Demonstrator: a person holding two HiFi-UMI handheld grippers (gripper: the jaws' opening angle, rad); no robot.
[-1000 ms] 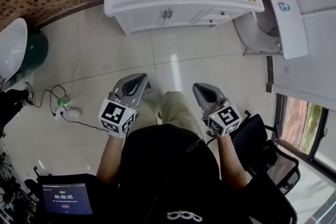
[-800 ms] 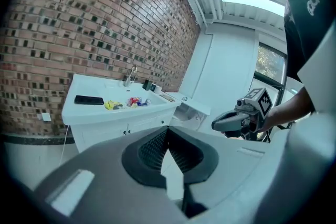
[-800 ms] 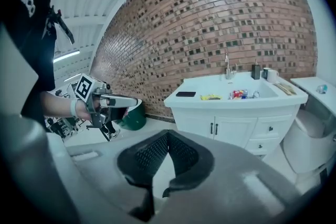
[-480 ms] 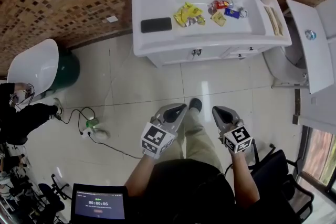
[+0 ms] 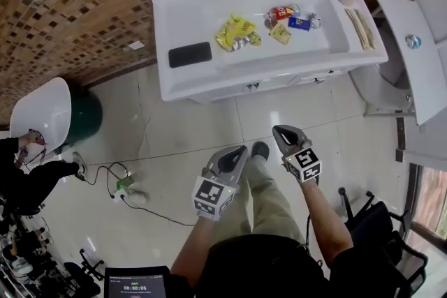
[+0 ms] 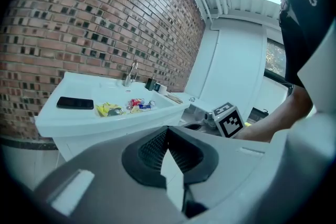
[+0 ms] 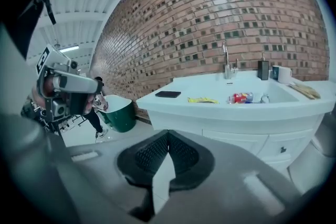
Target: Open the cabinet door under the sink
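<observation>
Head view: left gripper (image 5: 234, 153), right gripper (image 5: 283, 130) above floor tiles (image 5: 181, 136), well apart from sink (image 5: 209, 10); cabinet door (image 5: 234, 91) under it seen only edge-on. Right gripper view shows door front, closed. Gripper views: both jaw pairs together, empty.

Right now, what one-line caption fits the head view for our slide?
Person faces closed sink cabinet, left gripper and right gripper both shut and empty, short of it.
</observation>
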